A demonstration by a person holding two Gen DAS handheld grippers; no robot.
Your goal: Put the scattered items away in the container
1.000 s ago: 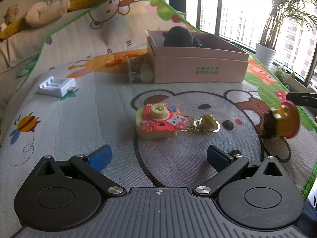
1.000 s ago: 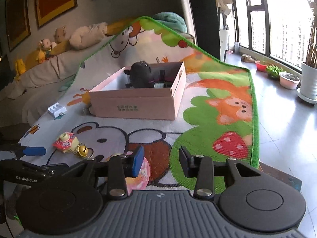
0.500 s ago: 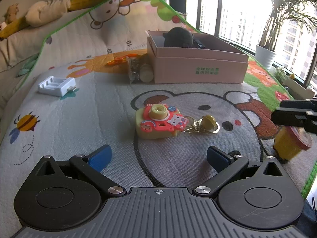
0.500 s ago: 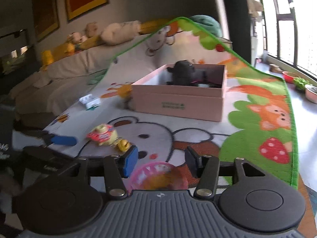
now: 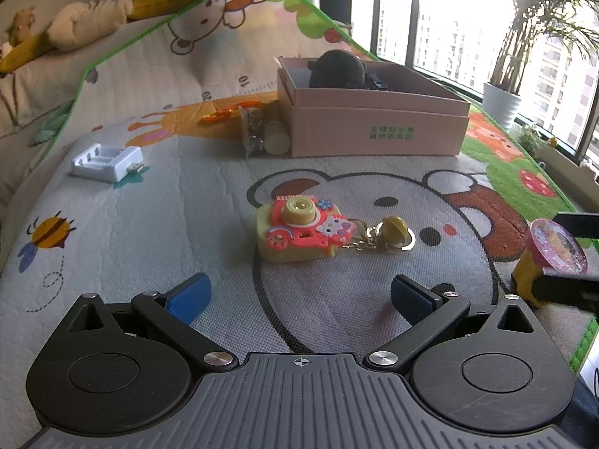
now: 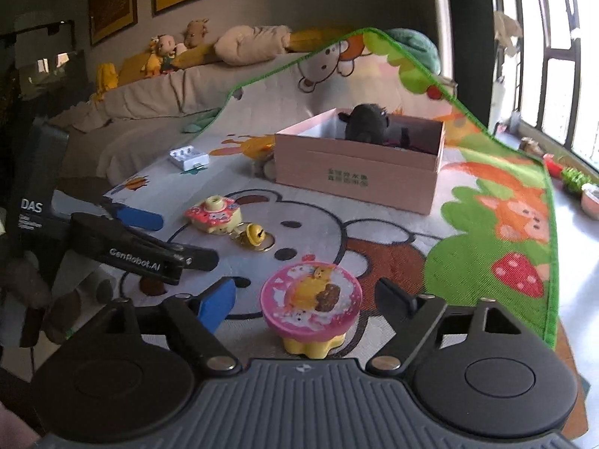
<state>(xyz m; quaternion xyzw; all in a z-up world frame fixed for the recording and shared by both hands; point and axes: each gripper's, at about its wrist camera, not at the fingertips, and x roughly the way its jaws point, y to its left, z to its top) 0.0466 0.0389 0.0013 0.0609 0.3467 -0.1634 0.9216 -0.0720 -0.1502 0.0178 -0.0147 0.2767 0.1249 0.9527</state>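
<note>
A small yellow tub with a pink picture lid (image 6: pixel 311 305) is standing upright on the cartoon play mat (image 6: pixel 486 247), well in front of the pink cardboard box (image 6: pixel 357 177) that serves as the container, and it is sitting between the fingers of the right gripper (image 6: pixel 305 295), whose jaws are opening, with a clear gap showing on either side of the lid so that neither pad is pressing on it. From the left wrist view the same tub (image 5: pixel 544 258) is appearing at the far right edge, framed by the right gripper's dark fingers. Nearer the box than the tub, a camera-shaped toy keychain (image 5: pixel 299 232) with a gold bell (image 5: pixel 393 229) is lying flat on the bear's face printed on the mat. The left gripper (image 5: pixel 299 293) is hovering short of that keychain with its blue-padded fingers spread wide and nothing between them. Inside the box a dark plush toy (image 5: pixel 338 71) is resting against the back wall. Just beside the box's left end, a small clear packet (image 5: pixel 256 131) and an orange clip (image 5: pixel 228 112) are lying on the mat, and farther left of the box a white battery charger (image 5: pixel 106 162) is sitting alone.
</note>
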